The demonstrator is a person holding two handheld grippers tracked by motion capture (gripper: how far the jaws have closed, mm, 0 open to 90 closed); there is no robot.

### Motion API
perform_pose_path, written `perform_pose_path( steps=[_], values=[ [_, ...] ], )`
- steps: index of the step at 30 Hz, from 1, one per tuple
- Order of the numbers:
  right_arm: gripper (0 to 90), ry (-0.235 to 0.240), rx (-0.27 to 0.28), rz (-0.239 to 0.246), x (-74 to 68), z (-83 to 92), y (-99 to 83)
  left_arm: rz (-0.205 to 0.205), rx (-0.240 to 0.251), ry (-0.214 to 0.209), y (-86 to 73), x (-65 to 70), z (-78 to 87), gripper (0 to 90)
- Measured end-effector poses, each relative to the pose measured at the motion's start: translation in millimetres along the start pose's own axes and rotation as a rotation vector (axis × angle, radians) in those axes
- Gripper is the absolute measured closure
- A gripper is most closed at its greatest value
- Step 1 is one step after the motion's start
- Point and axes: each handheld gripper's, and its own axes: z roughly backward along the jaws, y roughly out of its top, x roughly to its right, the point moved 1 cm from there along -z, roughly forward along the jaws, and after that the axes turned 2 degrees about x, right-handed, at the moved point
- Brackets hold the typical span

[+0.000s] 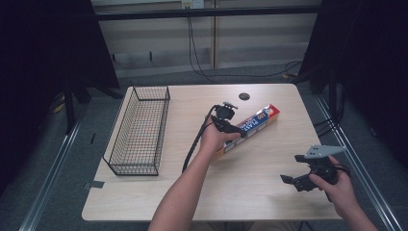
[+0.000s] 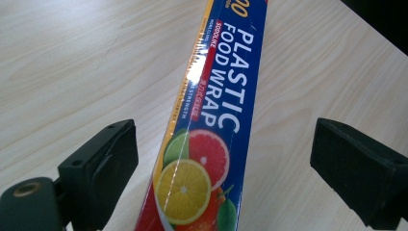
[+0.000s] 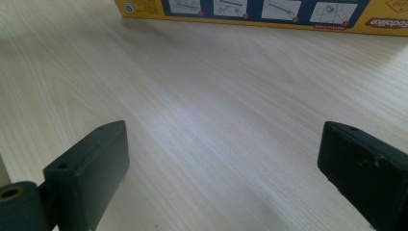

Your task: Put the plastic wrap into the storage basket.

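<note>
A long plastic wrap box (image 1: 255, 121), blue and yellow with citrus pictures, lies slantwise on the wooden table (image 1: 250, 192) right of centre. My left gripper (image 1: 235, 129) hovers over the box's near half. In the left gripper view the box (image 2: 216, 96) runs up between the two black jaws, which stand wide apart and clear of its sides, so my left gripper (image 2: 221, 166) is open. Near the table's right front my right gripper (image 1: 292, 169) is held low and open. Its jaws in the right gripper view (image 3: 223, 168) frame bare wood, with the box's yellow side (image 3: 240, 9) beyond.
A black wire basket (image 1: 139, 130) stands along the table's left side. A round black cable port (image 1: 244, 96) sits near the far edge. Black curtains and cables surround the table. Bare wood lies between the basket and the box.
</note>
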Motion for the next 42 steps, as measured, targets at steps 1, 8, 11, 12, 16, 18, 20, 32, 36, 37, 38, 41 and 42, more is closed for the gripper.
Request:
perform_pose_path(
  steps=[1, 8, 11, 12, 16, 18, 20, 32, 36, 37, 38, 41, 42],
  values=[
    [3.8, 0.001, 0.0, -0.001, -0.2, 0.1, 0.2, 0.001, -0.001, -0.001, 0.7, -0.2, -1.7, 9.4],
    [3.8, 0.009, 0.004, 0.0, -0.6, -0.7, 0.7, 0.001, -0.01, 0.017, 3.5, -1.0, -11.7, 11.0],
    [3.8, 0.011, 0.005, 0.004, -0.6, -1.0, 1.2, -0.011, -0.026, 0.016, 5.0, -0.7, -15.4, 11.0],
    [3.8, 0.01, 0.006, 0.004, -0.4, -0.9, 1.3, -0.009, -0.024, 0.017, 5.6, -0.7, -16.4, 11.0],
    [3.7, 0.009, 0.002, 0.005, -0.6, -1.2, 1.3, -0.014, -0.05, 0.033, 7.0, -3.2, -21.1, 11.1],
    [3.8, 0.008, 0.0, 0.007, -0.6, -1.6, 1.3, -0.013, -0.063, 0.031, 7.0, -5.2, -23.0, 11.6],
    [3.8, 0.01, 0.001, 0.006, -0.4, -1.7, 1.2, -0.006, -0.061, 0.036, 7.0, -5.9, -25.3, 12.0],
    [3.7, 0.02, 0.01, 0.001, 1.1, -0.5, 1.7, -0.02, -0.093, 0.047, 5.4, -11.6, -34.2, 14.7],
    [3.7, 0.018, 0.011, -0.004, 1.6, -0.1, 1.7, -0.007, -0.083, 0.045, 4.9, -8.9, -37.5, 16.7],
    [3.7, 0.017, 0.012, -0.004, 1.6, 0.0, 1.7, -0.021, -0.1, 0.047, 5.3, -9.1, -36.8, 17.2],
    [3.8, 0.02, 0.014, -0.003, 1.7, -0.1, 1.7, -0.011, -0.085, 0.039, 4.8, -7.6, -38.0, 18.8],
    [3.7, 0.021, 0.013, -0.004, 1.5, 0.0, 1.6, -0.028, -0.082, 0.027, 5.1, -5.7, -38.3, 25.1],
    [3.7, 0.019, 0.01, -0.002, 1.5, -0.1, 1.5, -0.033, -0.084, 0.021, 4.9, -5.4, -38.8, 27.5]
  ],
)
